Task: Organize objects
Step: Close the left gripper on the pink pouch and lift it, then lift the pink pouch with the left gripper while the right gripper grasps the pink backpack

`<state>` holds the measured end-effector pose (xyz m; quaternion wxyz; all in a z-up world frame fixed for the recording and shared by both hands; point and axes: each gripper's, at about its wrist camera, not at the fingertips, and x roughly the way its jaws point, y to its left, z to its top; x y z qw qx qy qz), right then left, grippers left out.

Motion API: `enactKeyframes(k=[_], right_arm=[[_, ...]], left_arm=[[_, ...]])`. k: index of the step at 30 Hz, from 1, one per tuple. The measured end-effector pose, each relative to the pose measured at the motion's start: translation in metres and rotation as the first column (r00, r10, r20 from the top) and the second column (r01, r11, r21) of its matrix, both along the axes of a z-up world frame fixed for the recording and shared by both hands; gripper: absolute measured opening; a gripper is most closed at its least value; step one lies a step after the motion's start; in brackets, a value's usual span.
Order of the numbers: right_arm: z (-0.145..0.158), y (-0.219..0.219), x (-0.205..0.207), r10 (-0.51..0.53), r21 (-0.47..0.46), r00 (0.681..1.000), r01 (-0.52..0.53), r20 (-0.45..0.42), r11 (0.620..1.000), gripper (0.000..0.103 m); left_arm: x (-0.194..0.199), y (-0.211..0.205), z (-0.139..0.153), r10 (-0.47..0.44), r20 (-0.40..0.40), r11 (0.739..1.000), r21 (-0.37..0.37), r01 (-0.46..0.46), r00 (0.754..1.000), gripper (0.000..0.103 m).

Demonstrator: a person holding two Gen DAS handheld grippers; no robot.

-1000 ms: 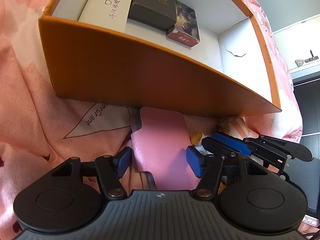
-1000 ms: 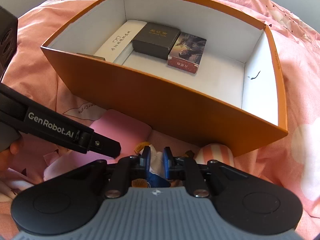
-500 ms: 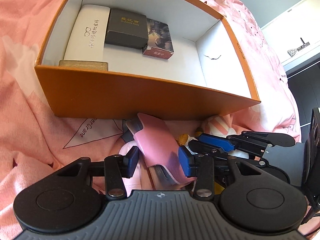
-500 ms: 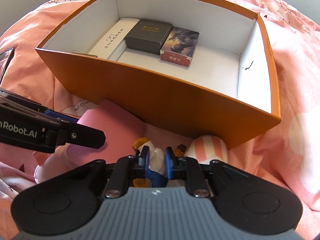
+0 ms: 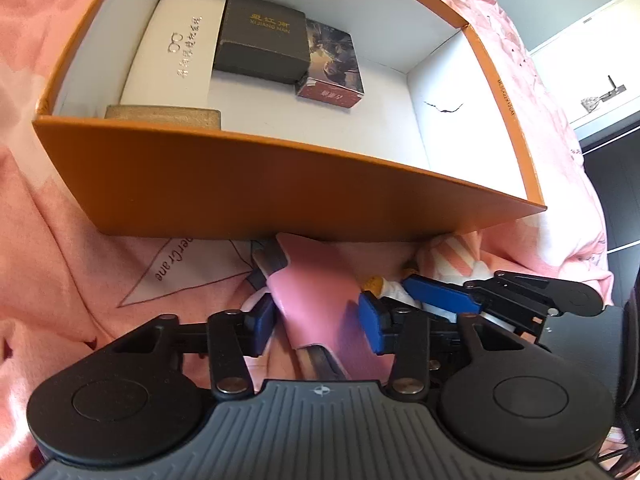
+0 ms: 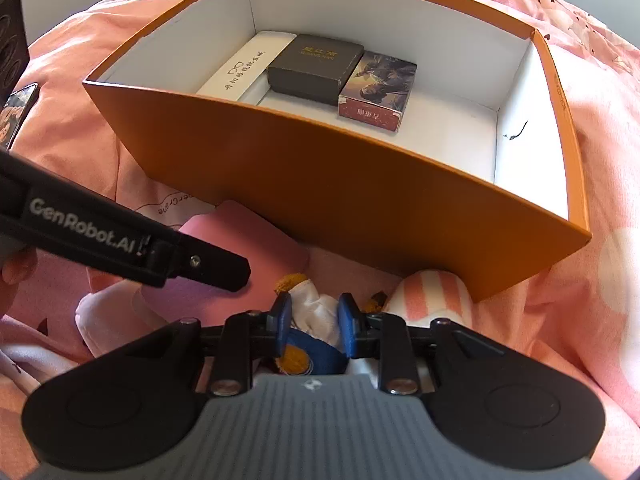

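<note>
Left wrist view, pink bedsheet (image 5: 60, 248), orange box (image 5: 280, 192), left tongs (image 5: 316, 320) clamping pink case (image 5: 316, 300), right tongs (image 6: 314, 322) loosening around doll (image 6: 316, 316)

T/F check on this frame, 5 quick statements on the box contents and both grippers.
1. The orange box holds a white case, a dark box and a picture-printed box. True.
2. The left gripper straddles a pink case. True.
3. The pink case lies inside the orange box. False: it lies on the bedding in front of the box.
4. The right gripper has nothing between its pads. False: a small doll sits between them.
5. The box's right inner wall is unmarked. False: it has a dark scribble.
</note>
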<state>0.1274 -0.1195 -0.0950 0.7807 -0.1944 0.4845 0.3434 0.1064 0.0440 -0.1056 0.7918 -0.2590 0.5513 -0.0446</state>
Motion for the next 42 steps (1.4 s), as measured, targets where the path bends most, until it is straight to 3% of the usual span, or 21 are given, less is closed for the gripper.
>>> enactKeyframes(k=[7,14,24,28,30,36,42], right_arm=[[0.007,-0.007,0.003,-0.025,0.042,0.999,0.026,-0.025,0.999,0.028],[0.020,-0.014,0.001,-0.050,0.108,0.996,0.058,-0.076,0.992,0.028],[0.047,0.009,-0.011,-0.007,0.171,0.989,0.033,-0.149,0.985,0.029],[0.051,0.028,-0.011,0.000,0.175,0.978,0.037,-0.208,0.984,0.039],[0.051,0.039,-0.015,0.017,0.163,0.977,0.018,-0.212,0.987,0.042],[0.033,0.076,-0.024,0.033,0.044,0.963,-0.022,-0.267,0.999,0.049],[0.014,0.104,-0.043,0.097,-0.123,0.975,-0.123,-0.200,0.985,0.071]], left_arm=[[-0.012,-0.015,0.025,-0.073,0.068,0.989,0.134,0.063,0.995,0.038],[-0.035,-0.007,0.051,-0.064,0.128,0.975,0.220,0.034,0.990,0.027],[-0.052,0.023,0.075,-0.003,0.127,0.956,0.291,-0.034,0.992,0.026],[-0.058,0.034,0.078,0.015,0.123,0.938,0.341,-0.056,0.992,0.024],[-0.059,0.038,0.074,0.014,0.110,0.927,0.371,-0.054,0.994,0.024],[-0.064,0.050,0.056,0.024,0.082,0.948,0.315,-0.049,0.996,0.024],[-0.061,0.054,0.040,0.065,0.037,0.968,0.242,-0.072,0.997,0.025]])
